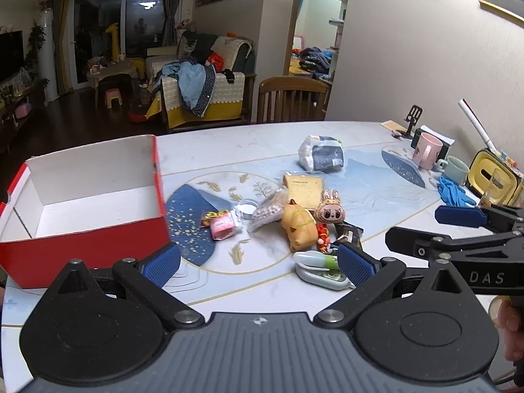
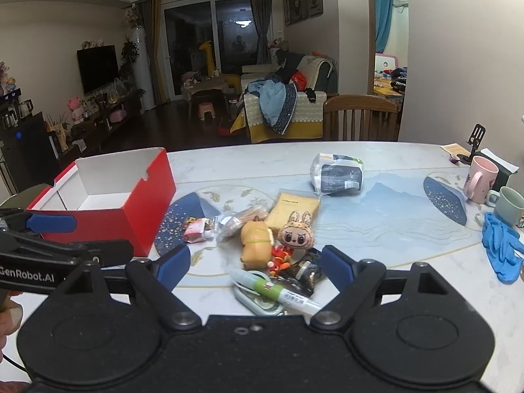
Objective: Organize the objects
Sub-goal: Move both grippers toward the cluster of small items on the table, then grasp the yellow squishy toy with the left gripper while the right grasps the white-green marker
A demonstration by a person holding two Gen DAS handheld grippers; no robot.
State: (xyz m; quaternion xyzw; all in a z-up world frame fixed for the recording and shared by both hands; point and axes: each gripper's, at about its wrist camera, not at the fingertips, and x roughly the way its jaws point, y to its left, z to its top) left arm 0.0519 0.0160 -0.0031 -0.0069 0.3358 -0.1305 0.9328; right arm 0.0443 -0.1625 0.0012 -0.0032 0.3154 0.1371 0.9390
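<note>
Left wrist view. A red box (image 1: 82, 203) with a white inside stands open at the left of the table (image 1: 376, 294), close to the near left edge; the part of its floor that shows is bare. The left gripper (image 1: 258, 263) hangs low over the table with its blue pads wide apart and nothing between them. The heap of small things lies just ahead and to the right of the box: a pink packet (image 1: 222, 226), a clear round tin (image 1: 247, 208), a bag of beads (image 1: 268, 211), a yellow plush toy (image 1: 299, 226), a big-eyed doll with rabbit ears (image 1: 329, 209), a flat yellow packet (image 1: 304, 186), and a green and white pen (image 1: 319, 258) lying on a pale case. A grey and white bag (image 1: 322, 154) sits apart, farther back. A pink mug (image 1: 427, 151), a green mug (image 1: 457, 169) and blue gloves (image 1: 453, 193) stand along the right edge. The right gripper (image 1: 425, 229) reaches in from the right, fingers apart.

Right wrist view. The box (image 2: 131, 209) stands at the left, open, with its visible floor bare. The right gripper (image 2: 255, 268) hangs over the near end of the heap, fingers wide apart, gripping nothing; the pen (image 2: 278, 290) and a dark wrapper (image 2: 308, 270) lie between and below them. The plush toy (image 2: 255, 240) and the doll (image 2: 296, 234) sit side by side, touching. The left gripper (image 2: 72, 239) shows at the left, in front of the box. Bare tabletop lies between the heap and the gloves (image 2: 501, 252).
</note>
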